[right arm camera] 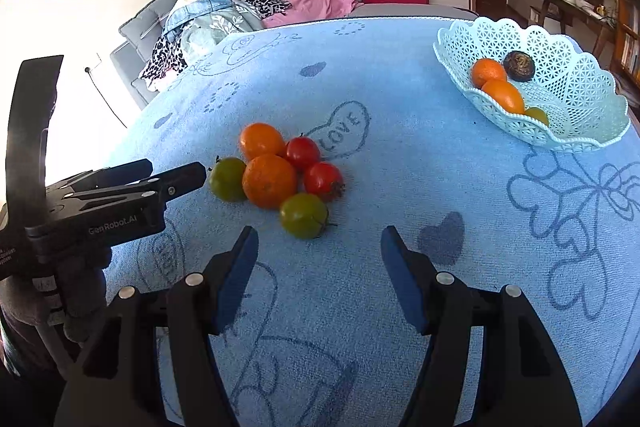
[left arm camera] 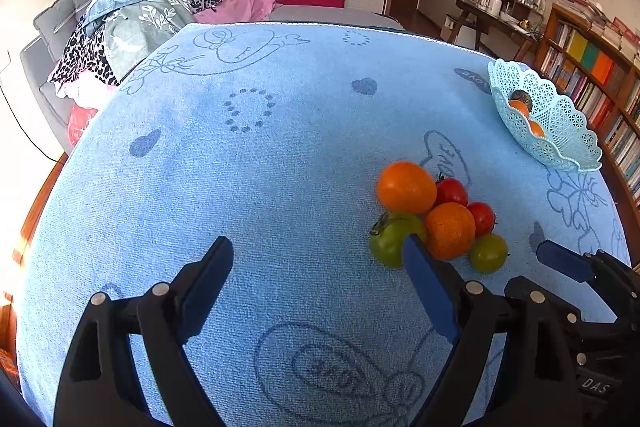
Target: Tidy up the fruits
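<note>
A cluster of fruit lies on the blue towel-covered table (right arm camera: 400,167): two oranges (right arm camera: 269,180), two red tomatoes (right arm camera: 323,180) and two green tomatoes (right arm camera: 303,215). The cluster also shows in the left wrist view (left arm camera: 448,229). A pale blue lattice basket (right arm camera: 576,87) at the far right holds two oranges (right arm camera: 503,95), a dark round fruit (right arm camera: 519,65) and a partly hidden green one. My right gripper (right arm camera: 318,247) is open, just short of the near green tomato. My left gripper (left arm camera: 318,267) is open, left of the cluster; its right finger overlaps a green tomato (left arm camera: 390,239).
The basket sits near the table's right edge in the left wrist view (left arm camera: 560,119). A sofa piled with clothes (left arm camera: 152,11) stands behind the table. A bookshelf (left arm camera: 592,75) and a desk (left arm camera: 496,15) are at the right. The left gripper appears at the left of the right wrist view (right arm camera: 176,179).
</note>
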Demonstrator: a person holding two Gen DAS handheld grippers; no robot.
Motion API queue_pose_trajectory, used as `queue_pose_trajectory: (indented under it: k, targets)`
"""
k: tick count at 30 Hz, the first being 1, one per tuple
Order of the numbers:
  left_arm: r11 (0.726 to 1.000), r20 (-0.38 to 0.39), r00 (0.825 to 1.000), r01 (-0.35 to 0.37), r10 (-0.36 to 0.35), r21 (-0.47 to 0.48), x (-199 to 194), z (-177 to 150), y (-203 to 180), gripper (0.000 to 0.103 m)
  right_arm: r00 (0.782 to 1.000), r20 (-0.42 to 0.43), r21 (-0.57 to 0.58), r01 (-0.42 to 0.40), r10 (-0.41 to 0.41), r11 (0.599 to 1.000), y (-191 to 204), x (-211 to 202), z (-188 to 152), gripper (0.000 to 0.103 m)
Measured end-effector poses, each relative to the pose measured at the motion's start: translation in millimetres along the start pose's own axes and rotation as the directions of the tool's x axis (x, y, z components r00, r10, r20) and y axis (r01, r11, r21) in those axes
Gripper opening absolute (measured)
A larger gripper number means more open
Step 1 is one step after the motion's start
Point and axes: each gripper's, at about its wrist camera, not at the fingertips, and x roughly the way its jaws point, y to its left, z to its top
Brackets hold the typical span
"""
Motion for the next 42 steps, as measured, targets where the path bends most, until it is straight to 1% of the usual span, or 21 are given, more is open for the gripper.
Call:
queue_pose_trajectory:
  k: [4,7,9,10,11,15,17,18,20,26,30,35,38,42]
  targets:
    - [1.000,0.006,1.000,-0.012,0.012,0.004,-1,-2,1,0.086,1.000,-0.008,-0.012,0.000,-0.001,1.000,3,6,2,0.065]
    - [1.000,0.008,1.000,-0.010,0.010,0.005,-1,-2,1,0.086,1.000,-0.018,-0.024,0.003,-0.003,1.000,5,12,3,0.057]
    - [1.000,0.009,1.000,-0.012,0.012,0.005,-1,-2,1,0.086,1.000,-0.028,-0.024,-0.001,0.001,1.000,5,16,4,0.056]
    - [1.000,0.009,1.000,-0.013,0.013,0.004,-1,-2,1,0.086,0.999,-0.033,-0.028,-0.001,0.000,1.000,6,18,5,0.052]
    - [1.000,0.010,1.000,-0.013,0.013,0.004,-1,-2,1,0.086,0.999,-0.035,-0.033,0.000,-0.002,0.999,7,20,5,0.050]
    - [1.000,0.011,1.000,-0.015,0.015,0.007,-1,-3,1,0.086,0.999,-0.039,-0.049,0.002,-0.004,0.999,11,26,5,0.048]
    - [1.000,0.012,1.000,-0.016,0.016,0.012,0,-3,0,0.086,0.999,-0.045,-0.052,0.003,-0.006,0.999,12,30,4,0.042]
    - [1.000,0.012,1.000,-0.018,0.018,0.016,0,-4,-1,0.086,0.999,-0.045,-0.053,0.007,-0.009,0.999,12,32,5,0.041]
    - [1.000,0.013,1.000,-0.019,0.019,0.023,1,-4,-3,0.086,0.999,-0.042,-0.057,0.018,-0.020,0.998,11,34,4,0.034]
    - [0.999,0.004,1.000,-0.009,0.009,0.042,3,-4,-10,0.084,1.000,-0.023,-0.031,0.013,-0.013,0.999,5,26,3,0.033]
    - [0.998,-0.011,1.000,0.002,-0.002,0.058,8,-5,-15,0.078,1.000,-0.008,0.005,0.027,-0.027,1.000,-7,18,2,0.033]
    - [0.997,-0.030,0.999,0.040,-0.038,0.066,14,-4,-22,0.074,0.999,-0.011,0.039,0.039,-0.039,0.998,-18,15,-1,0.033]
    - [0.996,-0.043,0.998,0.056,-0.053,0.070,19,-3,-26,0.070,0.999,-0.012,0.046,0.039,-0.039,0.998,-21,15,-3,0.033]
    - [0.994,-0.043,0.997,0.072,-0.068,0.083,22,0,-33,0.058,0.999,-0.010,0.054,0.035,-0.034,0.998,-23,14,-5,0.034]
